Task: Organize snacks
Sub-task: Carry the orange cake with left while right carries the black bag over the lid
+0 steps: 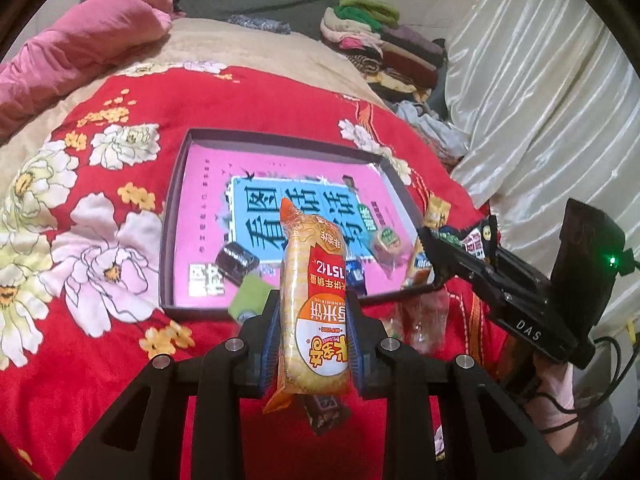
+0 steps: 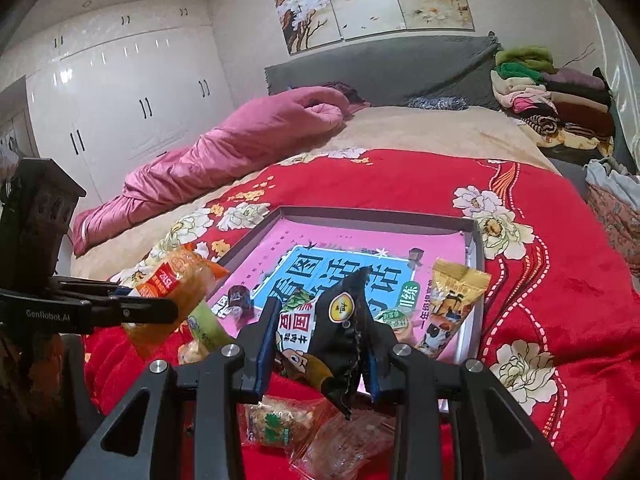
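"DAS" on right tool (image 1: 436, 258)

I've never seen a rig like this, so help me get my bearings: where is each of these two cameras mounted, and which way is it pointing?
Left wrist: sits on the left gripper, looking along its fingers and down across the red flowered bedspread; they clamp an orange rice-cracker packet.
Right wrist: sits on the right gripper, looking toward the grey headboard; its fingers clamp a black snack bag.
Shared: the shallow dark tray with a pink book cover, and each view shows the other gripper.
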Motion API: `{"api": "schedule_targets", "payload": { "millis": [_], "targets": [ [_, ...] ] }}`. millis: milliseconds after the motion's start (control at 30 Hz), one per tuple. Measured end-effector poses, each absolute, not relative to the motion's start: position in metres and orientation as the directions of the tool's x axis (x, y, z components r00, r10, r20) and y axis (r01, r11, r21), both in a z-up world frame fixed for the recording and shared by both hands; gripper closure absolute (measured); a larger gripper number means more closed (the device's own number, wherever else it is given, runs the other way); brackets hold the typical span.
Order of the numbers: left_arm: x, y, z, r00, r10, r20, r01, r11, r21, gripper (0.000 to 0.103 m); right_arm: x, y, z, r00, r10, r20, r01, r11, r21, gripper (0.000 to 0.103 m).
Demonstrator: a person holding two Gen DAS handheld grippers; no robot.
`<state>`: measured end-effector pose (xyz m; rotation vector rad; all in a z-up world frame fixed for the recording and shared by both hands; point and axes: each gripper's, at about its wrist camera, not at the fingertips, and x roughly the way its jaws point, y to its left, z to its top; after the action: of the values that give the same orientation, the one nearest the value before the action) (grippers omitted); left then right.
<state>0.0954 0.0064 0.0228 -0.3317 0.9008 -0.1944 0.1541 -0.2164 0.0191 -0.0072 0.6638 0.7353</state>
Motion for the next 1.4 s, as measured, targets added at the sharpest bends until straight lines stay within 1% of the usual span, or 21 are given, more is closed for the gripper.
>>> {"api": "schedule_targets", "payload": {
  "millis": [700, 1400],
  "targets": [
    [0.119, 0.005, 0.037, 0.646, -0.288, -0.707, 0.014, 0.930, -0.366, 0.073, 0.159, -0.224, 0.033, 0.595, 0.618, -0.514, -0.605, 0.765, 0.219, 0.067],
    [0.146, -0.004, 0.028, 0.634, -0.259, -0.728, 0.006, 0.944, -0.331, 0.073, 0.174, -0.229, 0.035, 0.623, 0.597, -0.506, -0.569, 0.789, 0.230, 0.067]
  ]
}}
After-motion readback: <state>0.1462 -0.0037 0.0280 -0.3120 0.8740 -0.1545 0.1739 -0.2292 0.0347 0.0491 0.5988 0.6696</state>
